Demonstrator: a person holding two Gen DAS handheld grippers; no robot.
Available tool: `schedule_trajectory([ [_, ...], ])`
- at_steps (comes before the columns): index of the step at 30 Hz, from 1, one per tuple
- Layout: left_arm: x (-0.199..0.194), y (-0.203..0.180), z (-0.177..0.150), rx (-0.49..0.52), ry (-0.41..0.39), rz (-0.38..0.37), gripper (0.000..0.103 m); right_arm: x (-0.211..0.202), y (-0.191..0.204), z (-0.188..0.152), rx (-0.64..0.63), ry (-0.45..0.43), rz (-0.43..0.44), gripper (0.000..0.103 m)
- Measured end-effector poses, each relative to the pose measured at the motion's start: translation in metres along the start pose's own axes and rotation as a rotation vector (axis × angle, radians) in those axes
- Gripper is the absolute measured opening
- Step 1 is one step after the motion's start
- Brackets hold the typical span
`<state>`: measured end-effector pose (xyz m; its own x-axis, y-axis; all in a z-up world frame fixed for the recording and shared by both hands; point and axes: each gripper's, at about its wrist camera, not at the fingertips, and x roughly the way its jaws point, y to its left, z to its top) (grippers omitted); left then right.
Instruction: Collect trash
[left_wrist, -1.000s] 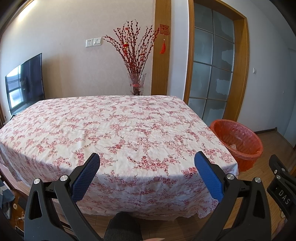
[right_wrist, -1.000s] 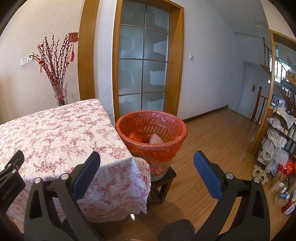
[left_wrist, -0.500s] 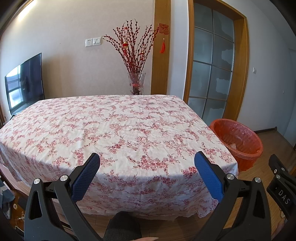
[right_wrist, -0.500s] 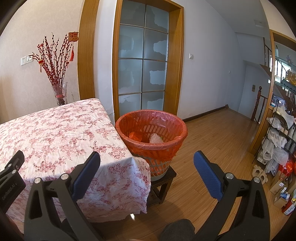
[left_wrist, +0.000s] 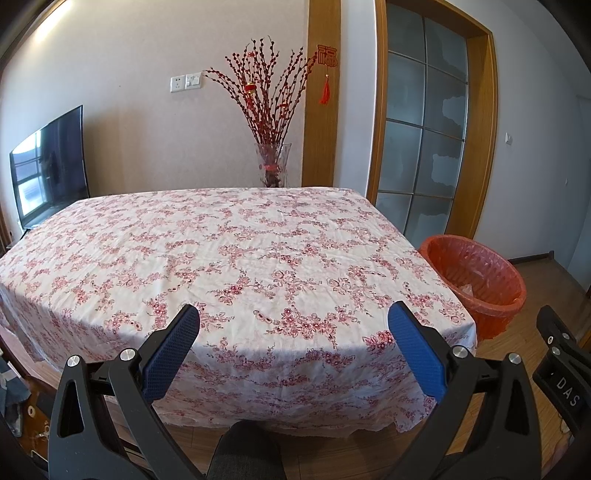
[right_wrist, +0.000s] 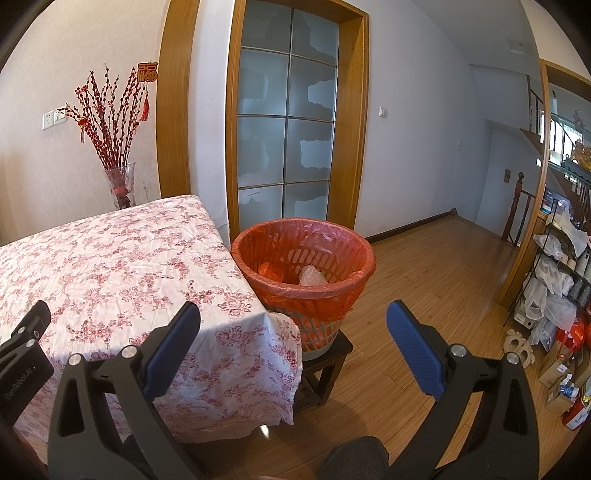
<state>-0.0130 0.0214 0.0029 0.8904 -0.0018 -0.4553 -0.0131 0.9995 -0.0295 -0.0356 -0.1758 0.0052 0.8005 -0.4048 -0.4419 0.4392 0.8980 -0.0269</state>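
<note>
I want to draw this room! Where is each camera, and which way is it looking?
Left wrist: sits on the left gripper, facing the flowery table; its open blue fingers show.
Right wrist: sits on the right gripper, facing the orange bin beside the table; open fingers show.
Both see table, bin and vase.

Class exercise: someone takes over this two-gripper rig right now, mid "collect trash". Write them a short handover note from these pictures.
Left gripper: open, empty, held short of the table's near edge.
Right gripper: open, empty, facing the bin.
Orange-lined trash bin: on a low dark stool at the table's right corner; it holds an orange scrap and a clear crumpled piece.
Floral tablecloth: no trash visible on it.
Done: visible tabletop looks cleared.
Left: check floor and hidden spots for leftovers.
</note>
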Motion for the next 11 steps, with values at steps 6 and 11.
schedule_trajectory([
  [6,0.0003,0.0,0.0004,0.002,0.003,0.0,0.1,0.0001,0.0007,-0.0018,-0.002,0.001,0.002,0.099],
  [11,0.0018,0.0024,0.0011,0.004,0.007,-0.001,0.1,0.0003,0.0004,-0.0013,-0.002,0.002,0.002,0.099],
])
